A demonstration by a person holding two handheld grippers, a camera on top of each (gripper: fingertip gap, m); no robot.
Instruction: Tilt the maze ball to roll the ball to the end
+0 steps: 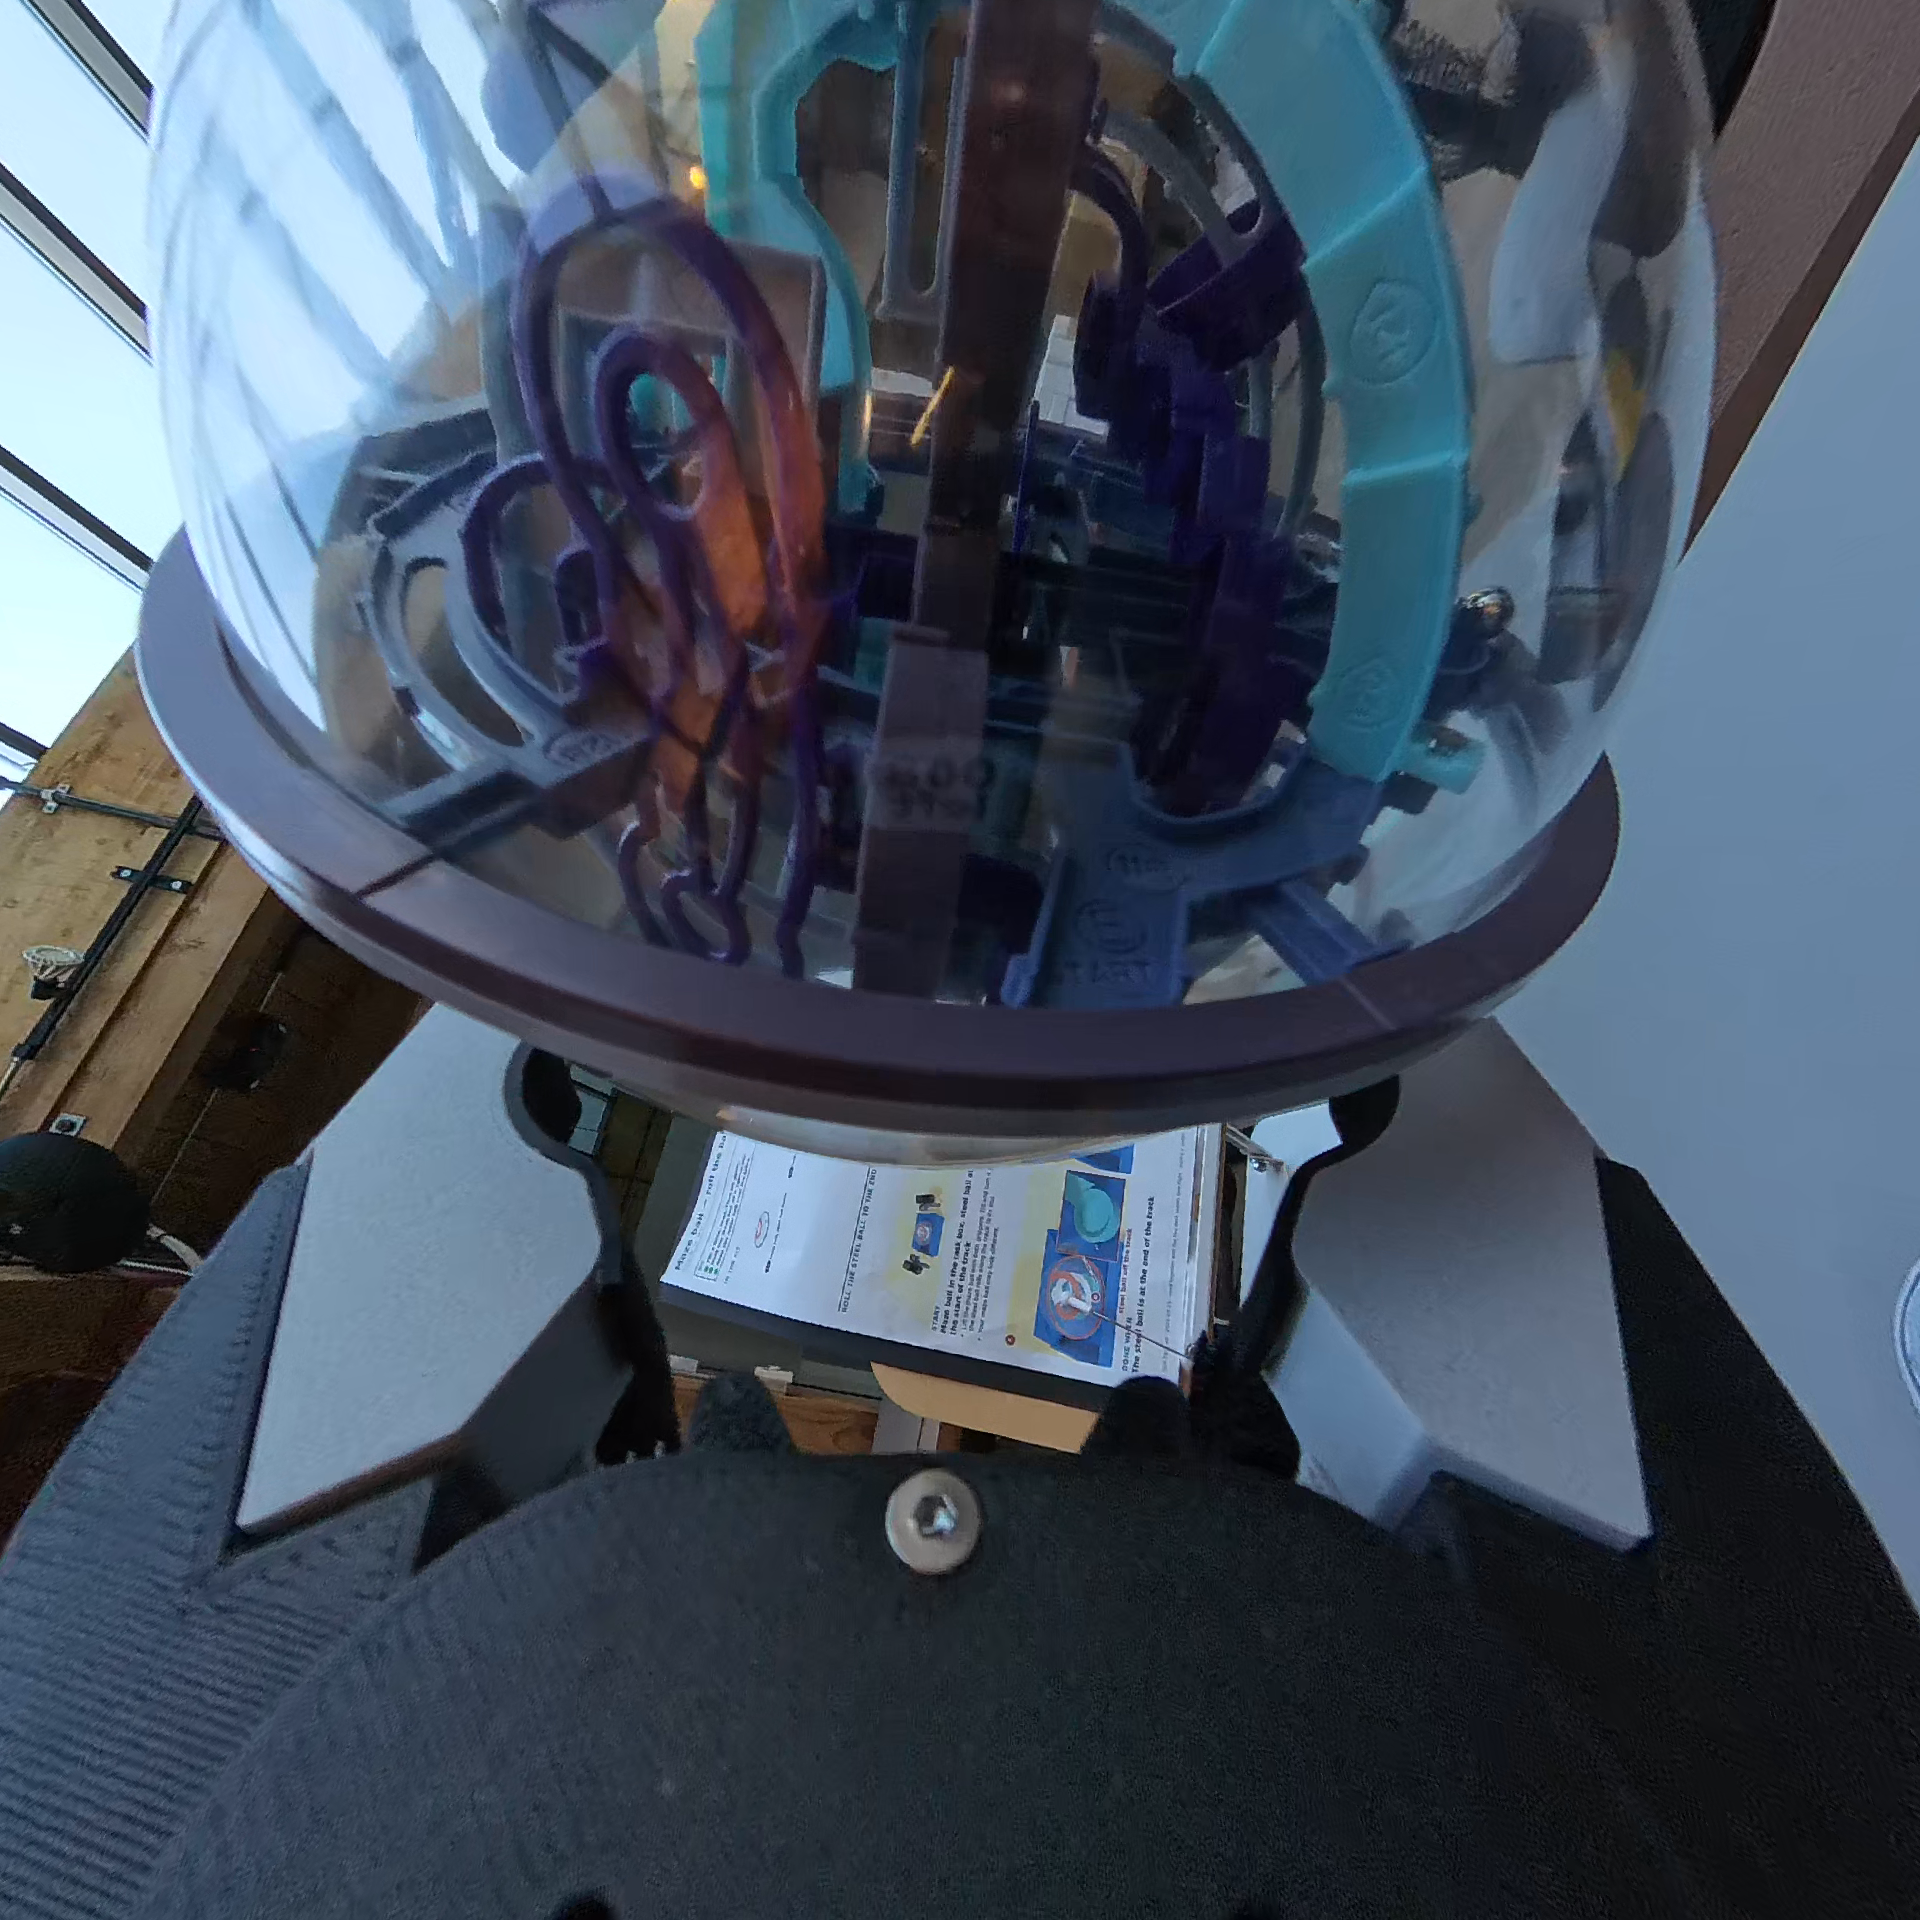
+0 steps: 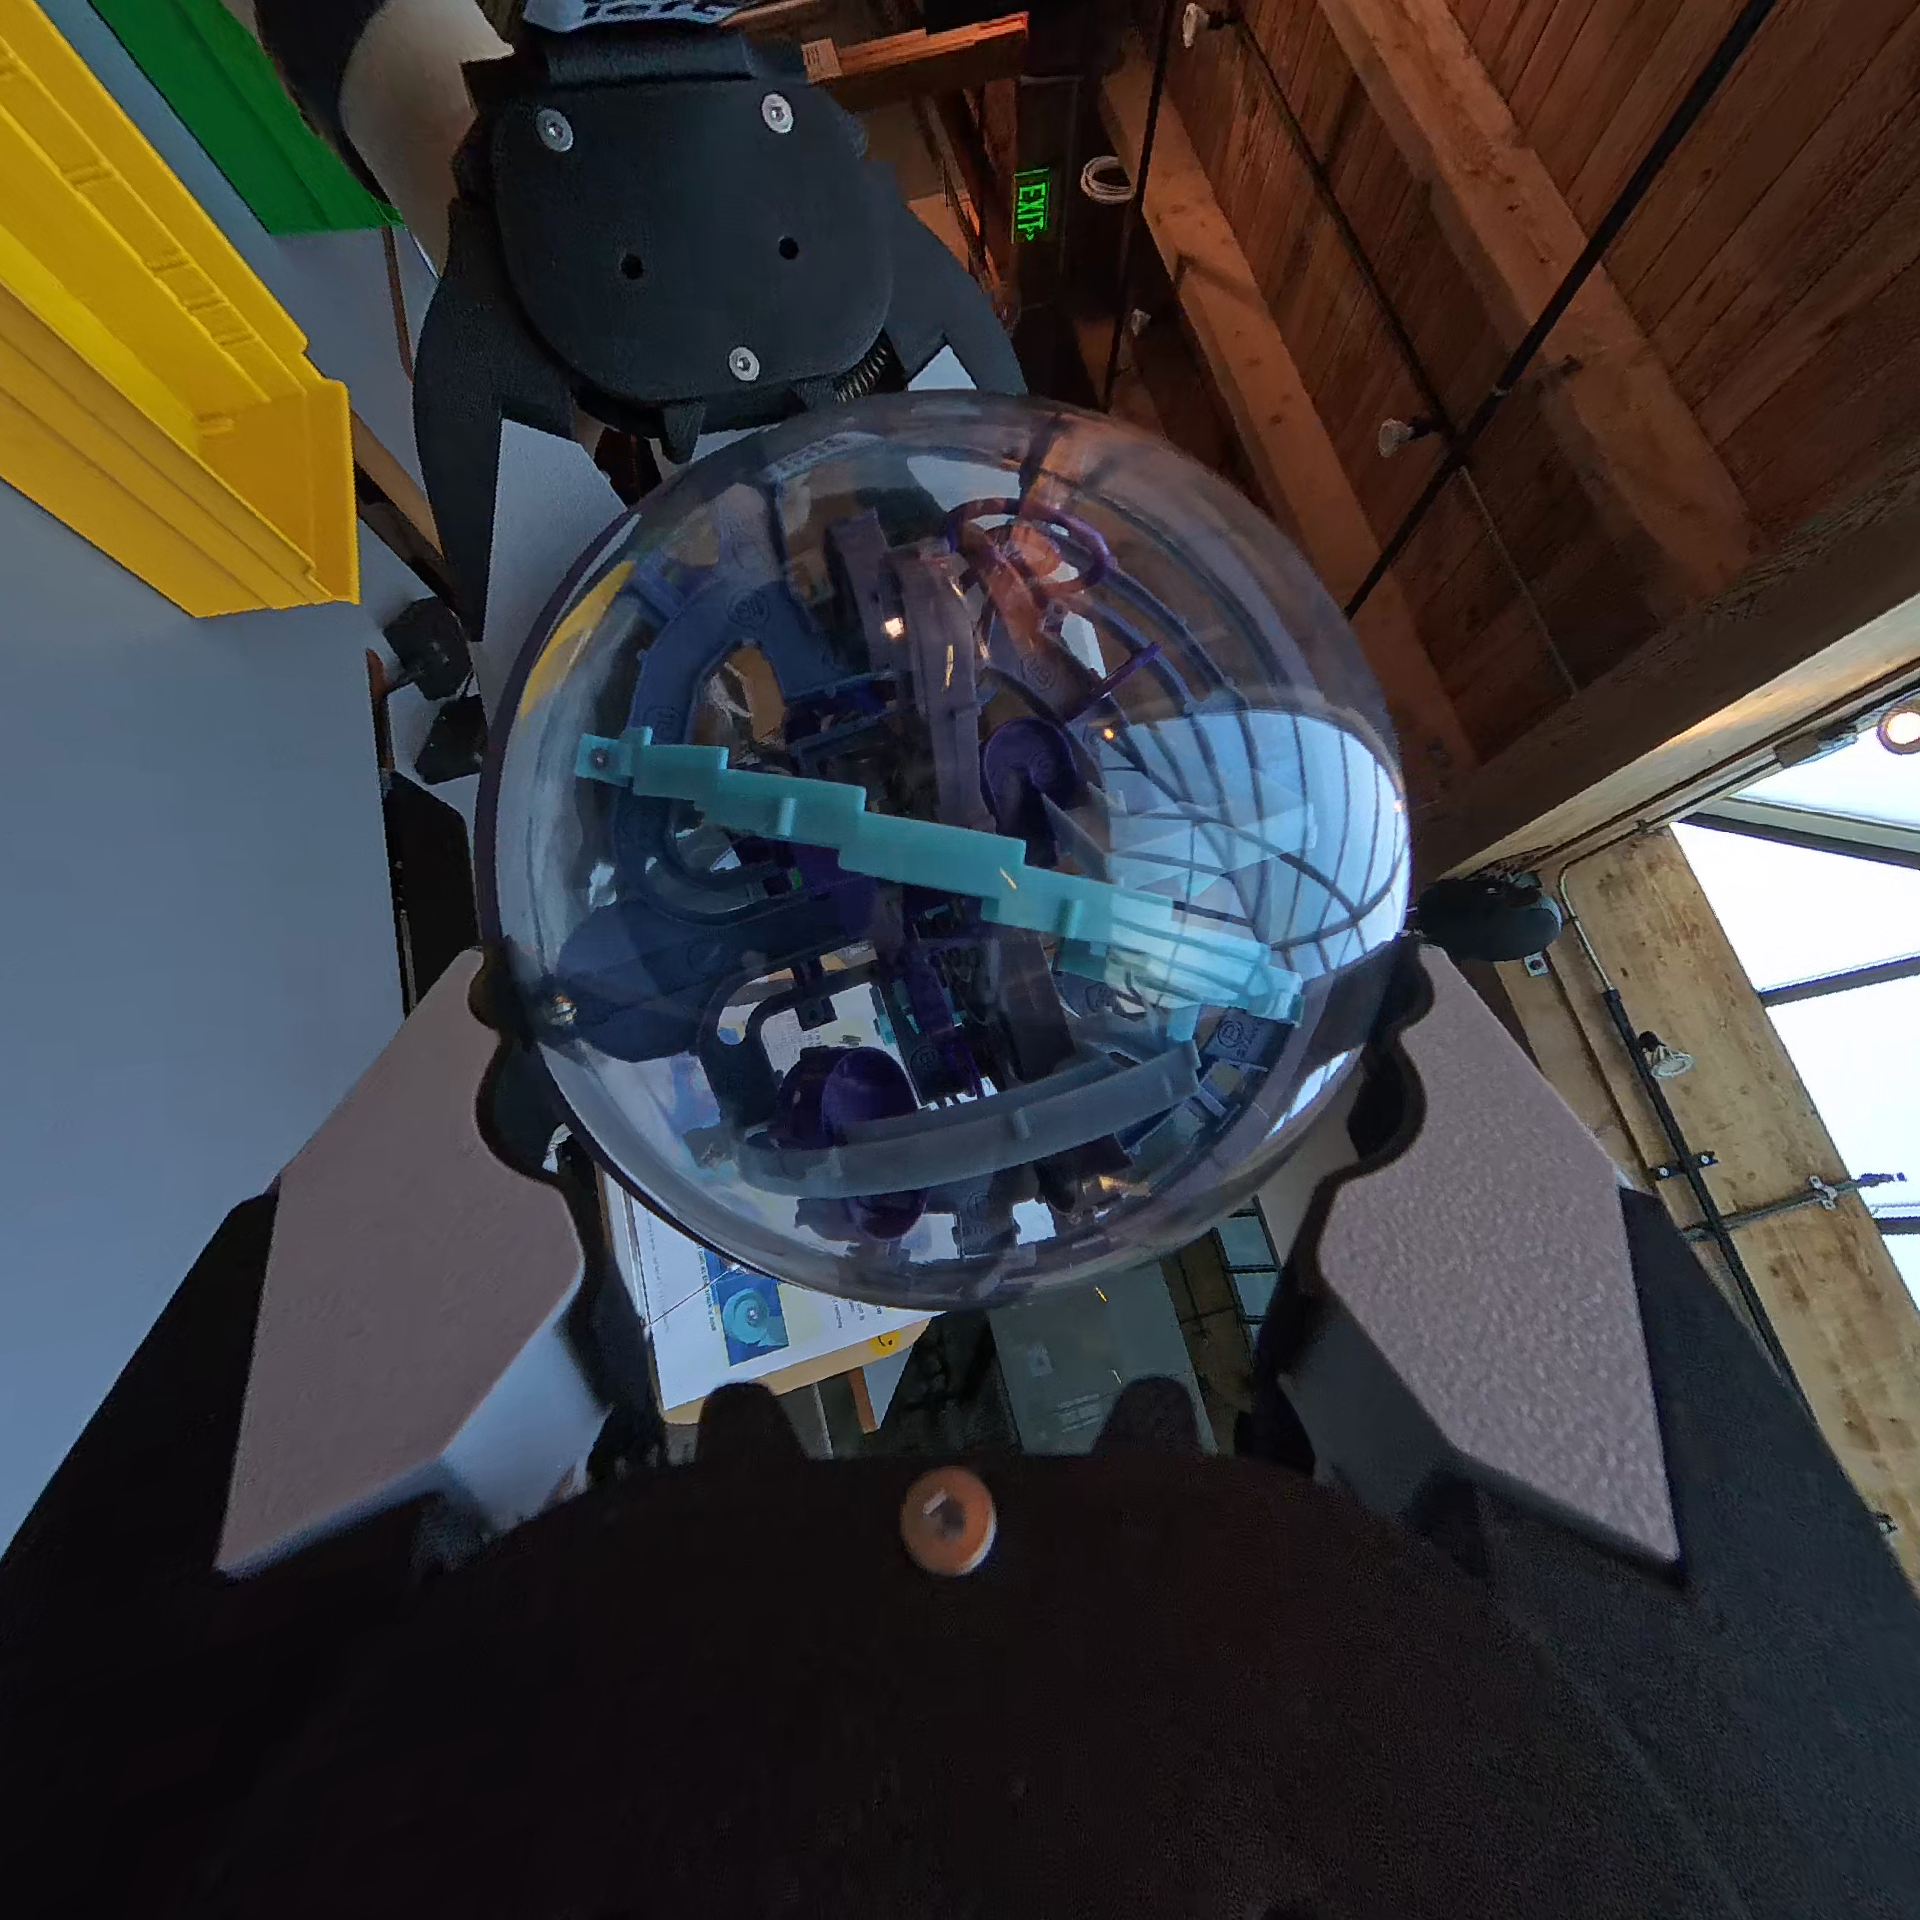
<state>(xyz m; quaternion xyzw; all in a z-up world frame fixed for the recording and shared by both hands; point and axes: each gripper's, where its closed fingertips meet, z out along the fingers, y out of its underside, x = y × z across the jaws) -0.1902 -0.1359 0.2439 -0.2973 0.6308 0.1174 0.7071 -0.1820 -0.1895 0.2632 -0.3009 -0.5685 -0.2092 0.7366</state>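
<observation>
The maze ball (image 1: 883, 582) is being held up in the air between two grippers. In the left wrist view, the left gripper (image 1: 951, 1101) is being pressed against the ball's dark ring (image 1: 727, 1023), with its fingers (image 1: 551, 1112) spread wide around the underside of the ball. In the right wrist view, the right gripper (image 2: 940, 997) is being spread wide too, and the clear shell (image 2: 1247, 790) is being hugged on both sides by its fingers (image 2: 499, 997). The ball is being gripped from two opposite sides.

The ball is being kept well away from the grey tabletop (image 2: 156, 831), so open room is being left all around it. A yellow bin (image 2: 177, 416) and a green thing (image 2: 249, 125) are being seen on the tabletop, well apart from the ball. A printed sheet (image 1: 935, 1257) is being seen past the ball.

A tiny shiny steel ball (image 1: 1488, 606) is being shown only in the left wrist view, near the teal track (image 1: 1371, 499) at the right side of the shell. In the right wrist view the left gripper's black body (image 2: 686, 239) is being shown past the ball, and the teal track (image 2: 883, 831) is being seen as a stepped bar across the middle. Wooden beams (image 2: 1455, 312) and windows (image 1: 62, 343) are being seen far off.
</observation>
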